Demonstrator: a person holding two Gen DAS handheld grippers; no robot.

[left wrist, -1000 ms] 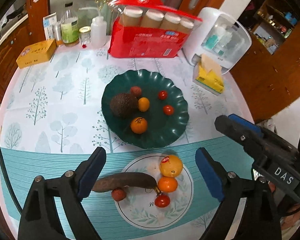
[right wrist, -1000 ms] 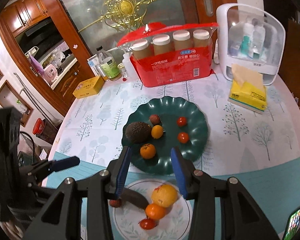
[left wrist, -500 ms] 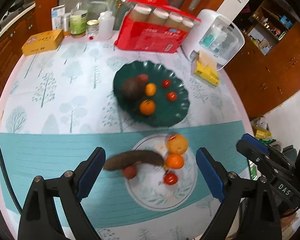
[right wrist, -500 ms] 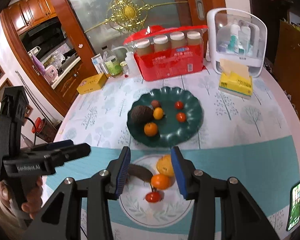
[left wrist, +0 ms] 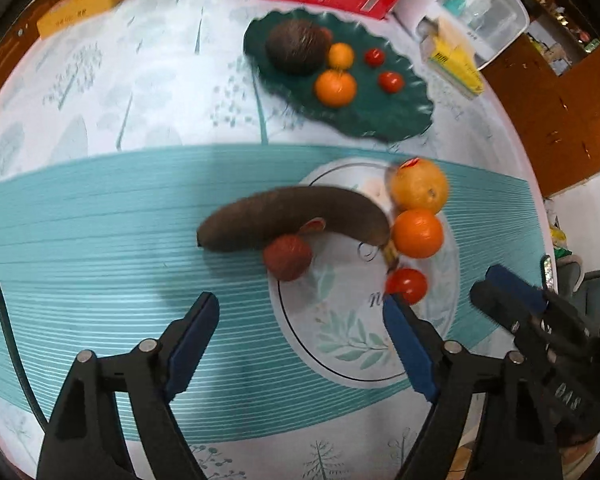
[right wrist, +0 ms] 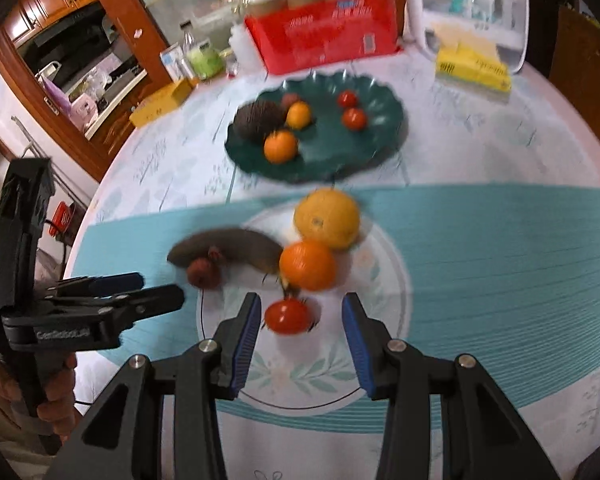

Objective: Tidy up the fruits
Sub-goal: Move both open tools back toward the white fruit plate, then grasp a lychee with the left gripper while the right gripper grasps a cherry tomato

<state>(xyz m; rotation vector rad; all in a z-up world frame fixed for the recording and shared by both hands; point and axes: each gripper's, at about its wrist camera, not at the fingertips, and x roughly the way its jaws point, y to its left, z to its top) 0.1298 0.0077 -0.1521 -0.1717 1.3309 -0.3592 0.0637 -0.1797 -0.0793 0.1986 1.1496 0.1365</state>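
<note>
Both my grippers hang over a round table [left wrist: 100,92] of fruit, holding nothing.

From largest to smallest: a red carton [right wrist: 324,36] of jars, a white organiser [right wrist: 468,4] and a yellow tissue pack [right wrist: 474,66] line the far edge. The green plate [right wrist: 364,140] carries an avocado [right wrist: 258,120], two small oranges and two tomatoes. Nearer, the white plate [right wrist: 384,340] holds a yellow orange [right wrist: 327,218], an orange [right wrist: 307,264] and a tomato [right wrist: 287,315]; a brown banana [left wrist: 292,216] overhangs its rim, a lychee [left wrist: 288,257] touching it. My left gripper [left wrist: 300,320] has just been closing, jaws apart before the lychee. My right gripper [right wrist: 299,330] stands apart, the tomato between its tips, untouched.
</note>
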